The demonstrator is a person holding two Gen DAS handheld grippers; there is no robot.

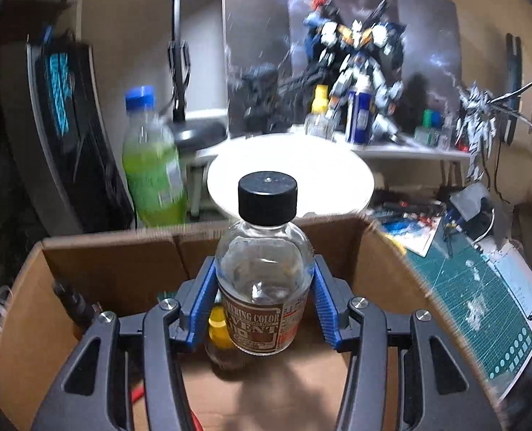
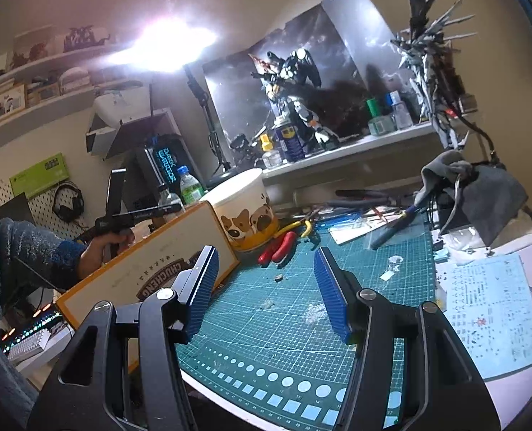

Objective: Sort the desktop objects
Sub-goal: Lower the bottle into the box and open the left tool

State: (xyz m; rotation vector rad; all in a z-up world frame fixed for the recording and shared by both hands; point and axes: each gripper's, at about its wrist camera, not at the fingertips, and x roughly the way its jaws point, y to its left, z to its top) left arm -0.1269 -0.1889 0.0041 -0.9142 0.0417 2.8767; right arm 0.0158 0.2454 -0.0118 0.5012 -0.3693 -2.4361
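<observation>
The brown cardboard box sits open under the left gripper, whose blue ribbed fingers are clenched on the shoulders of a clear glass solvent bottle with a black screw cap, held upright over the box's interior. A small yellow-capped bottle already stands in the box just below it. The main risk, as I judge it, is lowering the glass onto that small bottle, which could knock it over or crack glass; letting go too high could do the same. The grip is on a rounded, smooth surface, so the bottle could also slip or tilt.

The right gripper hangs released over the green gridded cutting mat, nothing between its fingers. The tabletop is cluttered: a cream dog-print tub, red-handled pliers, a grey cloth, a pale decal sheet. Robot models stand on a shelf behind, under a bright lamp.
</observation>
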